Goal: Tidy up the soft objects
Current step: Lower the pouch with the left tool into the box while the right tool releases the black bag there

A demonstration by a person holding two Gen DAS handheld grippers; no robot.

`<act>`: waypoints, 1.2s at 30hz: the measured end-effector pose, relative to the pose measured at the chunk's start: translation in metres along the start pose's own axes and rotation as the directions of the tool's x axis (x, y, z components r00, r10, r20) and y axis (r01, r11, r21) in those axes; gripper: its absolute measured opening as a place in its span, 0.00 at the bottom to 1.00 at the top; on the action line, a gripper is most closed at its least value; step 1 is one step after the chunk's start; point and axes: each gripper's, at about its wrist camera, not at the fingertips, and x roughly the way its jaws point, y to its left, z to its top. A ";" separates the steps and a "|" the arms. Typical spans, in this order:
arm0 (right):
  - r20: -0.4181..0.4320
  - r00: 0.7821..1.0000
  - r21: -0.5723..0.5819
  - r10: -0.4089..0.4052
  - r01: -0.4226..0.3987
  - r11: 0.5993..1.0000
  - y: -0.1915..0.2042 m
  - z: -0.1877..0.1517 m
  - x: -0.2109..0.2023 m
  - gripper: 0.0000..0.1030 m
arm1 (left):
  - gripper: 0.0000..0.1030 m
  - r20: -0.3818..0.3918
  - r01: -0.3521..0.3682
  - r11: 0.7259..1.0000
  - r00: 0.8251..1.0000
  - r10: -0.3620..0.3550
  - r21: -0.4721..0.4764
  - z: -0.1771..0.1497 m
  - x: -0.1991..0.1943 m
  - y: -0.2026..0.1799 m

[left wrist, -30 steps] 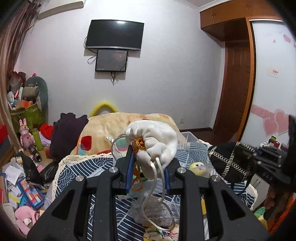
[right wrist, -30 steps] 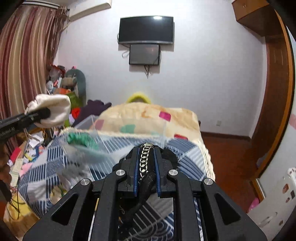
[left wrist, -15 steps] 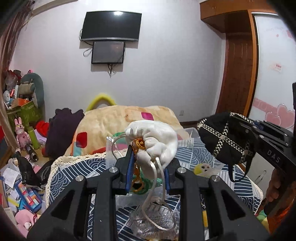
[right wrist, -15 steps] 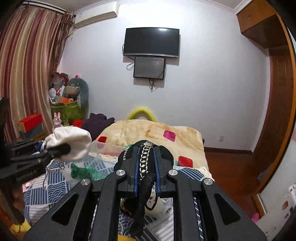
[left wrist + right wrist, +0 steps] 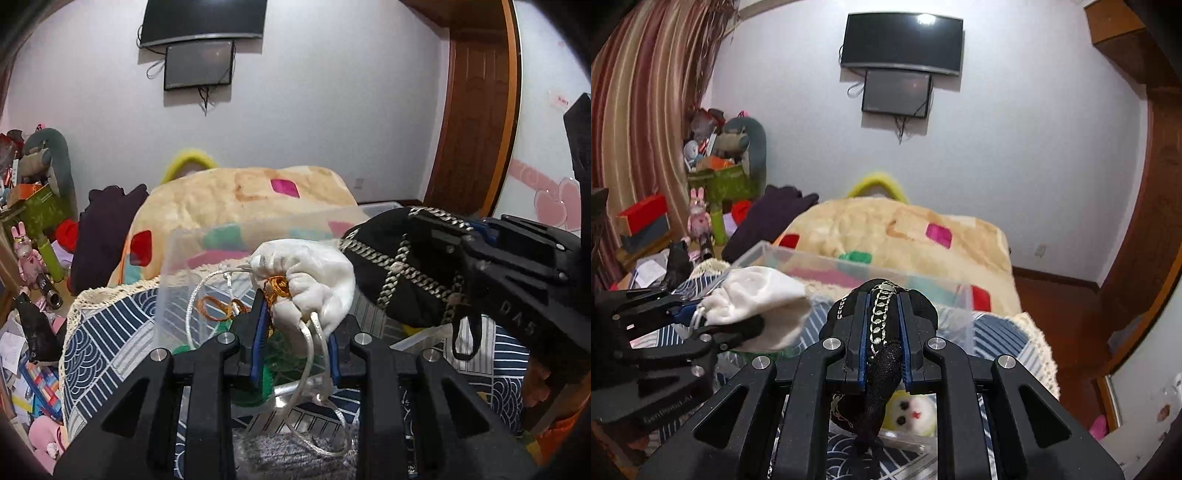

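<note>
My left gripper (image 5: pixel 295 314) is shut on a white drawstring pouch (image 5: pixel 314 277) with an orange cord; its silver strings hang down. The pouch also shows in the right wrist view (image 5: pixel 753 299). My right gripper (image 5: pixel 882 317) is shut on a black pouch with a silver chain (image 5: pixel 882 306); it shows at the right of the left wrist view (image 5: pixel 402 273), touching the white pouch. Both are held over a clear plastic bin (image 5: pixel 192 258) on the bed. A green item (image 5: pixel 258 380) and a yellow-white plush (image 5: pixel 912 410) lie in the bin.
The bin (image 5: pixel 849 266) stands on a blue patterned bedspread (image 5: pixel 103 332). A beige blanket (image 5: pixel 886 229) is heaped behind it. Toys and boxes (image 5: pixel 713 177) clutter the floor at left. A wooden wardrobe (image 5: pixel 1156 221) is at right.
Both grippers have come closer together and lower over the bin. The black pouch now touches the white pouch. Both grips are unchanged.
</note>
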 end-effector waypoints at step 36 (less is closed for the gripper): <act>0.084 0.996 0.016 0.043 -0.044 0.999 -0.010 -0.004 -0.067 0.55 | 0.74 0.152 -0.009 1.000 0.988 0.009 0.001 -0.010 -0.101 0.002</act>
